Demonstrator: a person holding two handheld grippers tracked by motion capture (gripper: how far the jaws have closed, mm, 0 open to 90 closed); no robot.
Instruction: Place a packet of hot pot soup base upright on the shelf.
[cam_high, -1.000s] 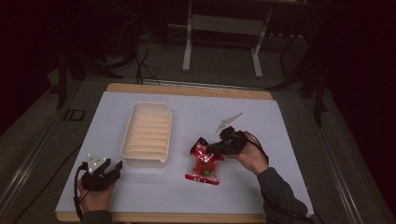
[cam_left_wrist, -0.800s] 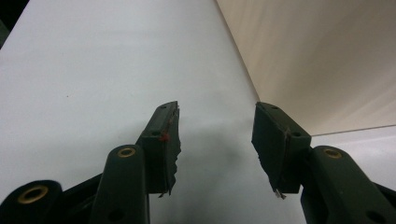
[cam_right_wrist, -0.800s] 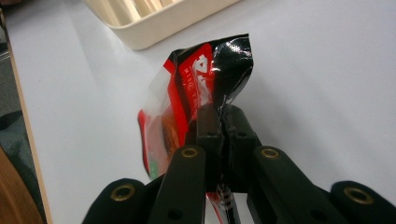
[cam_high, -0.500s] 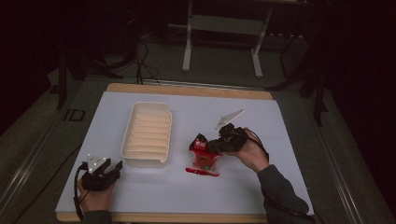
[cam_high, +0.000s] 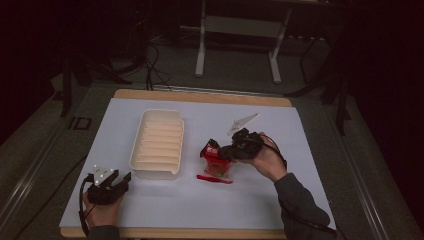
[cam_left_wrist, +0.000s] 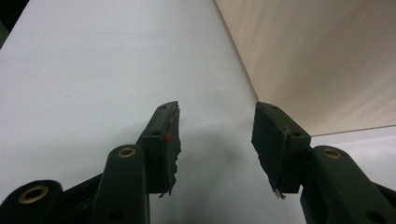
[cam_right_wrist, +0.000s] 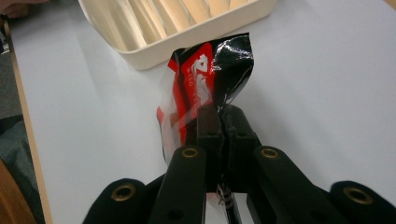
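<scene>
High view: the right hand-held gripper (cam_high: 226, 151) is clamped on the top of a red and black packet (cam_high: 215, 159), which now hangs clear of the desk (cam_high: 280, 200). A second ago the packet lay lower and nearer the person, flat-bottomed on the sheet; half a second ago its lower edge was just parting from it. Since then the packet has come up and drifted a little toward the white tray (cam_high: 157, 143). A thin red strip (cam_high: 214, 178) lies on the desk just below the packet; whether it is joined to the packet cannot be told. The left hand-held gripper (cam_high: 121, 181) sits at the near left corner, where it was a second ago, just beside the tray's near end.

Left gripper view: the left gripper's jaws stand apart with nothing between them, over bare desk (cam_left_wrist: 93, 70), and the tray's outer wall (cam_left_wrist: 327, 60) rises close on one side.

Right gripper view: the jaws are pressed together on the crumpled neck of the packet (cam_right_wrist: 205, 79), which dangles in front of them. The ribbed tray (cam_right_wrist: 187, 23) lies just beyond.

The lift looks done and the grip sound, so the likely step in hand is carrying the packet over the tray rim. The pinch is on thin film near the edge, so a swing could let it slip.
</scene>
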